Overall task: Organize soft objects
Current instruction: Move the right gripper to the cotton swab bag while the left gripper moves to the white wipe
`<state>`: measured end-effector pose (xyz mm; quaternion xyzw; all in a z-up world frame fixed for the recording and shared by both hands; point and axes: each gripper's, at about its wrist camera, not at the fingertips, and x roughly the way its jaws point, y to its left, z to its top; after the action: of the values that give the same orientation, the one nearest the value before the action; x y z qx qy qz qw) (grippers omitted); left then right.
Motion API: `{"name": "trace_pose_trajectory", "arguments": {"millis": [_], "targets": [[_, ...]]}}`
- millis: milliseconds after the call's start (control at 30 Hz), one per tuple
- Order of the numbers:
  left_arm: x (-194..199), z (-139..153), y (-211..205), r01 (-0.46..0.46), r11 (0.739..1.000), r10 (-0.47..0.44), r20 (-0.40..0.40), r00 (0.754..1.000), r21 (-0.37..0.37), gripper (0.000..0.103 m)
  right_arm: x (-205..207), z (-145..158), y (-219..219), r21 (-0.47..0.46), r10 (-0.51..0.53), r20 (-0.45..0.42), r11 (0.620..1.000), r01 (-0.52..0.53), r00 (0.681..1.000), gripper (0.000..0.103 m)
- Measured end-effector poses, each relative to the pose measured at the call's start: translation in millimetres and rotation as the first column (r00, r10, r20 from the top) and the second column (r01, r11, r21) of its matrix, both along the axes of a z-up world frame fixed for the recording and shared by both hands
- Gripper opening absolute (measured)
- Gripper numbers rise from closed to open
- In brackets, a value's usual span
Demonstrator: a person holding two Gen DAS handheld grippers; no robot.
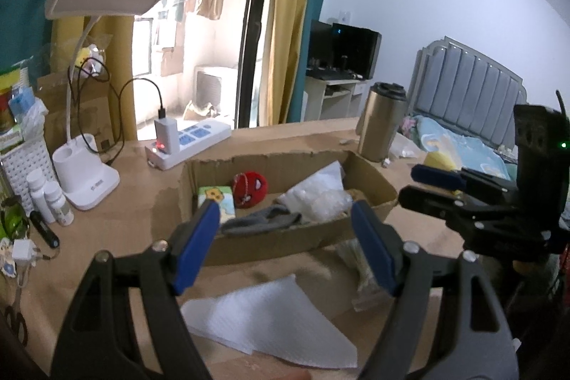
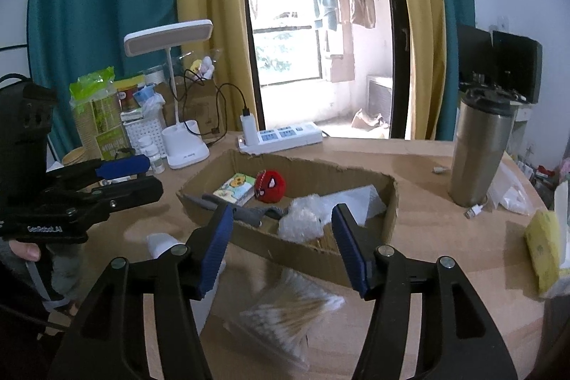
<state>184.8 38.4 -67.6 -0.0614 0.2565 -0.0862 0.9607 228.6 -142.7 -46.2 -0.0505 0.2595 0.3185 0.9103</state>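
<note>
The counter (image 2: pixel 427 223) carries a shallow cardboard box (image 2: pixel 356 260) near its middle. Inside the box lie a clear plastic bag (image 2: pixel 306 219), a grey sock (image 1: pixel 263 223), a small cartoon tissue pack (image 2: pixel 235 187) and a red plush ball (image 2: pixel 272 186), the ball just beside the pack. On the counter in front of the box lie a white foam sheet (image 1: pixel 270 319) and a bag of cotton swabs (image 2: pixel 285 312). A steel tumbler (image 2: pixel 479 148) stands to the right of the box, a white desk lamp (image 2: pixel 185 145) and a power strip (image 2: pixel 285 136) behind it. The left hand-held gripper (image 1: pixel 285 248) hangs over the foam sheet, fingers spread, holding nothing. The right hand-held gripper (image 2: pixel 281 248) hangs over the swabs, also spread and empty.
</note>
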Motion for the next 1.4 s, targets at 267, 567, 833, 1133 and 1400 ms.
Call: {"name": "trace_pose_trajectory", "arguments": {"millis": [267, 567, 833, 1133, 1400], "targets": [[-4, -20, -7, 0.000, 1.000, -0.001, -0.059, 0.998, -0.013, 0.078, -3, -18, -7, -0.015, -0.015, -0.046, 1.000, 0.014, 0.999, 0.061], [-3, -43, -7, 0.000, 1.000, -0.004, -0.125, 0.992, -0.028, 0.078, 1, -47, -9, -0.048, -0.042, -0.122, 0.998, 0.036, 0.992, 0.061], [-2, -66, -6, 0.008, 1.000, -0.012, -0.204, 0.979, -0.022, 0.078, 6, -66, -8, -0.077, -0.065, -0.184, 0.996, 0.052, 0.981, 0.061], [5, -86, -4, -0.015, 1.000, 0.015, -0.291, 0.957, 0.001, 0.078, 12, -78, -7, -0.099, -0.082, -0.237, 0.993, 0.060, 0.968, 0.063], [9, -98, -4, -0.001, 1.000, -0.002, -0.335, 0.942, -0.010, 0.078, 14, -82, 2, -0.107, -0.055, -0.264, 0.994, 0.027, 0.963, 0.076]]}}
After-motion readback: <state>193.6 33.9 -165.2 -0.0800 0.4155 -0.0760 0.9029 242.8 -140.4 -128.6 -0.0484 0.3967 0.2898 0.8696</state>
